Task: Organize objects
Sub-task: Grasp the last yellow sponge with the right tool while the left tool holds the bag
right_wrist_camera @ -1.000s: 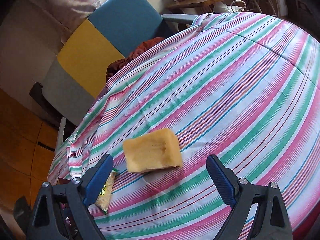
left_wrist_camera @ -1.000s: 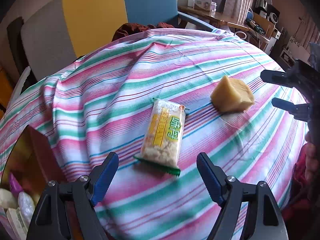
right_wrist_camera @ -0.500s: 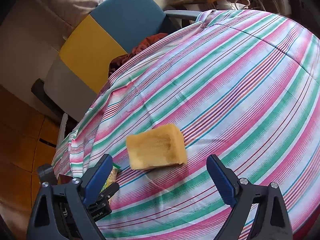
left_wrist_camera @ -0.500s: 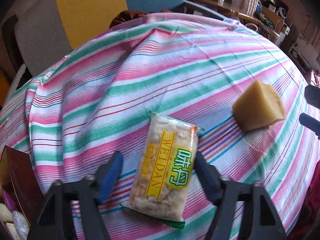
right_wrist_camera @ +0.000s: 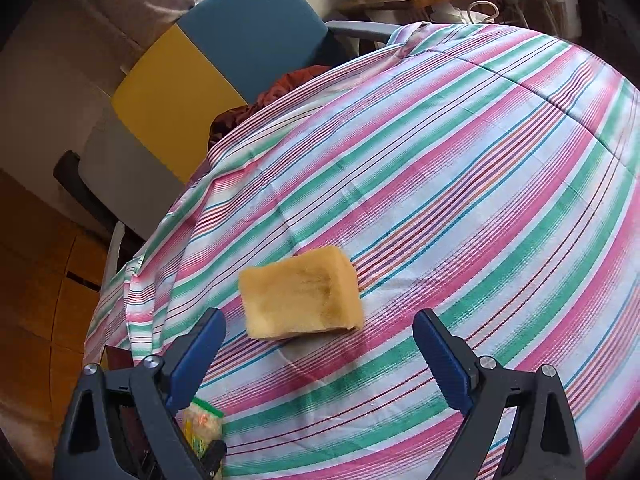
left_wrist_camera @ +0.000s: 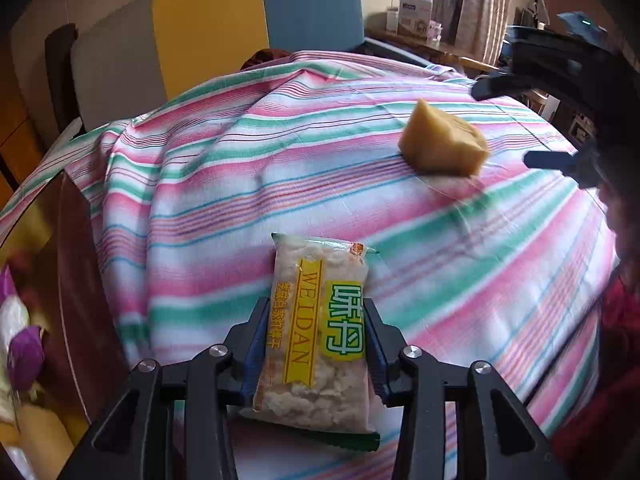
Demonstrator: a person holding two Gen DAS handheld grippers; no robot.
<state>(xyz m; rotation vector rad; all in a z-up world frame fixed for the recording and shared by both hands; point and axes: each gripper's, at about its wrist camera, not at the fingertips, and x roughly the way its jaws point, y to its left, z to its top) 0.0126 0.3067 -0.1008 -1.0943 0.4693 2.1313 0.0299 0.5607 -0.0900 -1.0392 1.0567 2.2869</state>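
- The snack packet point(left_wrist_camera: 316, 332) is glossy clear plastic film with printed yellow and green labels; a pale, lumpy filling shows through.
- The sponge point(right_wrist_camera: 302, 298) looks matt, porous and soft, with a rough top.
- The tablecloth point(right_wrist_camera: 460, 208) is matt woven cloth, faintly creased.
- The fingers point(left_wrist_camera: 256, 344) carry ribbed blue pads on matt black plastic, with shiny metal bolts.
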